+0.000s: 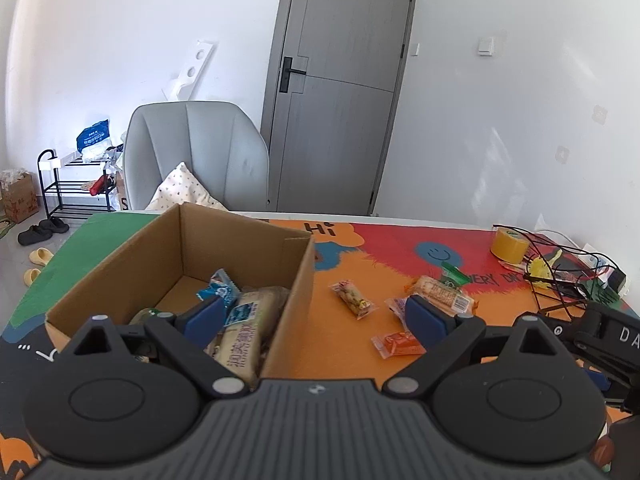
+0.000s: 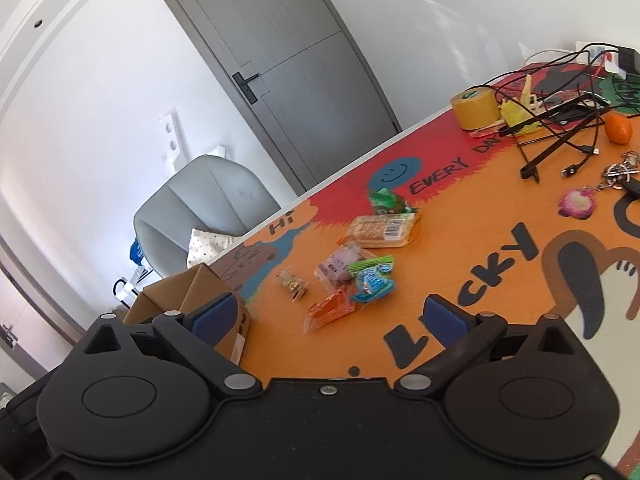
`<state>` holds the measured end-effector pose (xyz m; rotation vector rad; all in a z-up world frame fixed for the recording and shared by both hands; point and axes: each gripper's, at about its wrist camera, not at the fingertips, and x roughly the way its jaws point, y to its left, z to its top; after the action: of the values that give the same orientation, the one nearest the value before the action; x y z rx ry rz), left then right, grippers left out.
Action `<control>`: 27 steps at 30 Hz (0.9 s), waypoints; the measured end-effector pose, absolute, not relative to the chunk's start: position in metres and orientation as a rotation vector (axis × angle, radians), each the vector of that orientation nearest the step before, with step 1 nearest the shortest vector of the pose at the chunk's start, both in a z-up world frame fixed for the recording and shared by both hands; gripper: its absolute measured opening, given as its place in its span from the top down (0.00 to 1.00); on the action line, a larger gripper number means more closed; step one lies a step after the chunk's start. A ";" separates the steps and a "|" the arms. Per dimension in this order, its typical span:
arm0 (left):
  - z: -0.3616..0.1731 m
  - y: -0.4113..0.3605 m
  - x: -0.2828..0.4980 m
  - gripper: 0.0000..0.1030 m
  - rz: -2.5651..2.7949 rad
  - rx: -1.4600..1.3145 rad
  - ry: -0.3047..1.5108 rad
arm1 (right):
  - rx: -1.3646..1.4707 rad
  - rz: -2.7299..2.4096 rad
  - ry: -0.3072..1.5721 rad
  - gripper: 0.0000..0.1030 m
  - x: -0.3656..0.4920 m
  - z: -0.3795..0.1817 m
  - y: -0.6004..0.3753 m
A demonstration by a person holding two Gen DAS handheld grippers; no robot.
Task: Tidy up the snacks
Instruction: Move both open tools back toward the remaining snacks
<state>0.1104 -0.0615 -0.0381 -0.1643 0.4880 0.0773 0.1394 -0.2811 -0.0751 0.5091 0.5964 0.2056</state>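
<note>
A brown cardboard box (image 1: pixel 298 280) stands on the colourful table mat with several wrapped snacks inside, among them a long pale pack (image 1: pixel 244 332) and a blue packet (image 1: pixel 220 290). My left gripper (image 1: pixel 316 318) hangs open astride the box's right wall, nothing between its pads. Loose snacks lie to the right on the mat: a small nut packet (image 1: pixel 354 299), an orange packet (image 1: pixel 396 343), a barcoded cracker pack (image 1: pixel 442 294). My right gripper (image 2: pixel 334 318) is open and empty, just short of the orange packet (image 2: pixel 330 310), a blue packet (image 2: pixel 372 285), a pink packet (image 2: pixel 340 266) and the cracker pack (image 2: pixel 382 230). The box (image 2: pixel 200 292) is at its left.
A yellow tape roll (image 1: pixel 510 245), tangled black cables (image 1: pixel 560 276), an orange fruit (image 2: pixel 618 129) and keys with a pink charm (image 2: pixel 578 202) crowd the table's far right. A grey chair (image 1: pixel 192 156) stands behind the table, near a grey door (image 1: pixel 340 92).
</note>
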 end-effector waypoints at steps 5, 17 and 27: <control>-0.042 -0.074 0.116 0.07 0.065 -0.159 0.497 | 0.526 0.191 0.595 0.01 0.140 -0.079 -0.296; -0.053 -0.092 0.136 0.07 0.041 -0.158 0.499 | 0.560 0.180 0.609 0.01 0.159 -0.096 -0.313; -0.063 -0.107 0.163 0.09 0.021 -0.155 0.526 | 0.598 0.200 0.666 0.09 0.190 -0.110 -0.318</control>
<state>0.1629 -0.1074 -0.0627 -0.1551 0.5257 0.0209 0.1895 -0.3181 -0.1096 0.5982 0.6656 0.1998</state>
